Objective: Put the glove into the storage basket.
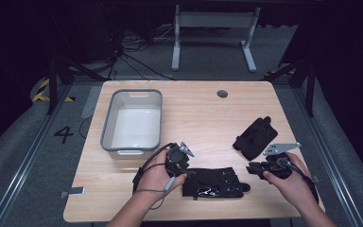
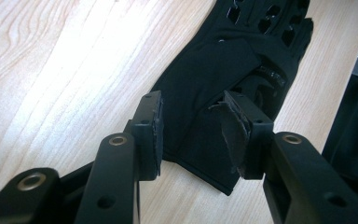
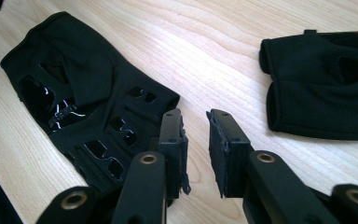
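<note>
A black fingerless glove (image 1: 212, 183) lies flat near the table's front edge. A second black glove (image 1: 255, 137) lies farther back at the right. My left gripper (image 1: 185, 171) hovers at the near glove's cuff end. In the left gripper view the jaws of this gripper (image 2: 191, 133) stand open above the cuff (image 2: 200, 93), and the pads are apart from the fabric. My right gripper (image 1: 251, 169) sits at the near glove's finger end, open (image 3: 196, 149) over bare wood. The near glove (image 3: 84, 93) is just left of it and the second glove (image 3: 321, 84) is at upper right.
A grey plastic bin (image 1: 108, 127) stands on the left half of the wooden table (image 1: 203, 113), with nothing in it. A round cable hole (image 1: 222, 93) sits near the table's far edge. Beyond the table are a metal frame (image 1: 212, 28) and floor cables.
</note>
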`<act>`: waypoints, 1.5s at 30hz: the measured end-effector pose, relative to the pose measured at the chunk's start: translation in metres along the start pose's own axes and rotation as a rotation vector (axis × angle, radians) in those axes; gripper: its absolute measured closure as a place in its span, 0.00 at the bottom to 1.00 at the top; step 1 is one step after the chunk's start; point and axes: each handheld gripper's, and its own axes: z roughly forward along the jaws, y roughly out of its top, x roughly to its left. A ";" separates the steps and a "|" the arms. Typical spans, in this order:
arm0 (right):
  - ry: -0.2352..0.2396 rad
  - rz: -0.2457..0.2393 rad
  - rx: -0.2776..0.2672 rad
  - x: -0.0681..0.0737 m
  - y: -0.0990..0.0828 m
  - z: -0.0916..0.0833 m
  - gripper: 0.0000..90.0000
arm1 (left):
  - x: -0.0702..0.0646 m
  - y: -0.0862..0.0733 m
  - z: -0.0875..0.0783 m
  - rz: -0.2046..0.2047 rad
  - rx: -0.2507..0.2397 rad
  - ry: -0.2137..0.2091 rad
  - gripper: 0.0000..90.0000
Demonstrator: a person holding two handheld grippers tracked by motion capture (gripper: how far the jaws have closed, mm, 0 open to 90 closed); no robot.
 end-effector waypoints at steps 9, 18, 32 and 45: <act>0.001 0.004 -0.012 -0.005 -0.002 -0.005 0.83 | 0.001 0.001 -0.006 -0.006 -0.014 -0.004 0.65; 0.005 0.005 -0.053 -0.020 0.010 -0.015 0.83 | 0.005 0.000 -0.011 -0.009 -0.006 0.006 0.67; -0.122 0.061 -0.047 -0.087 0.058 -0.003 0.82 | 0.007 -0.005 -0.017 0.053 -0.016 0.053 0.61; -0.180 0.089 0.017 -0.127 0.081 0.028 0.73 | 0.013 -0.020 -0.025 -0.025 0.025 0.095 0.64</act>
